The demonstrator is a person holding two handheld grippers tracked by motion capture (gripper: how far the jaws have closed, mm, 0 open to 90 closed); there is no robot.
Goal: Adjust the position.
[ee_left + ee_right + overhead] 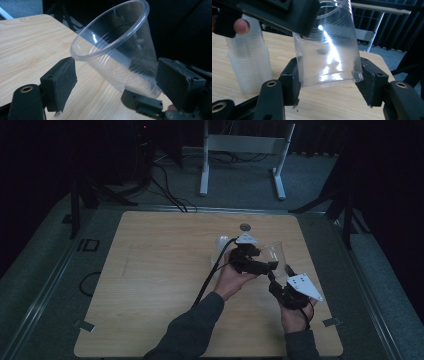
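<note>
Partly, the left gripper hides the clear cup's rim.

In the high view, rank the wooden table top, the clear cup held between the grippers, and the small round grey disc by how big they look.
1. wooden table top, by far the largest
2. clear cup
3. round grey disc, smallest

cup right of cup stack, above table
</note>
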